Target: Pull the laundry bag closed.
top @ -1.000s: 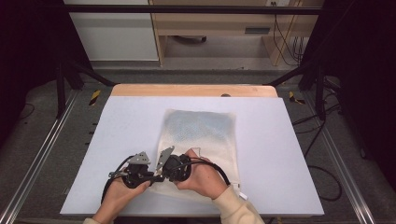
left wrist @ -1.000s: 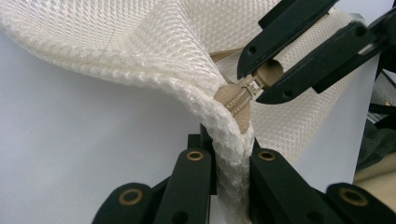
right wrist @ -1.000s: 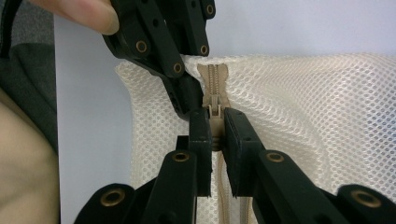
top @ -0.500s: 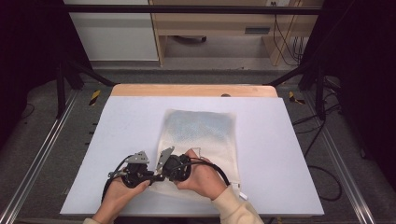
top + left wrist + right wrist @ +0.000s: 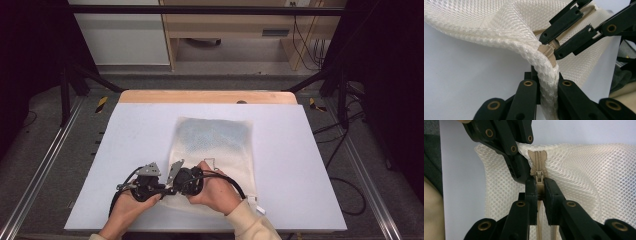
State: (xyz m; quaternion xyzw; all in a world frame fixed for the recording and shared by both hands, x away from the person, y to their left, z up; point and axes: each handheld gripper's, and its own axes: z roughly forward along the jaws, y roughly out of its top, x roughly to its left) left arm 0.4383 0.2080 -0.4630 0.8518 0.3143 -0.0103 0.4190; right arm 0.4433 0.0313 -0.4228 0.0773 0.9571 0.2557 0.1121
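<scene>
Bag (image 5: 215,150): lying on worktop (image 5: 310,170), zipper (image 5: 538,160) end at 7 o'clock corner.
Left hand-held gripper (image 5: 546,82): clamping mesh corner.
Right hand-held gripper (image 5: 539,192): pinching zipper pull (image 5: 539,185).
Progress: both grips set; zipper travel seemingly not started.

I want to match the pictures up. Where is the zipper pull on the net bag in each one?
High view: too small to tell; it sits where the right gripper meets the net bag at its near left corner.
Left gripper view: upper middle, the zipper pull is pinched by the other gripper's jaws.
Right gripper view: centre, between its own jaws.
Shared landmark: the bag's white mesh corner by the zipper's end.
</scene>
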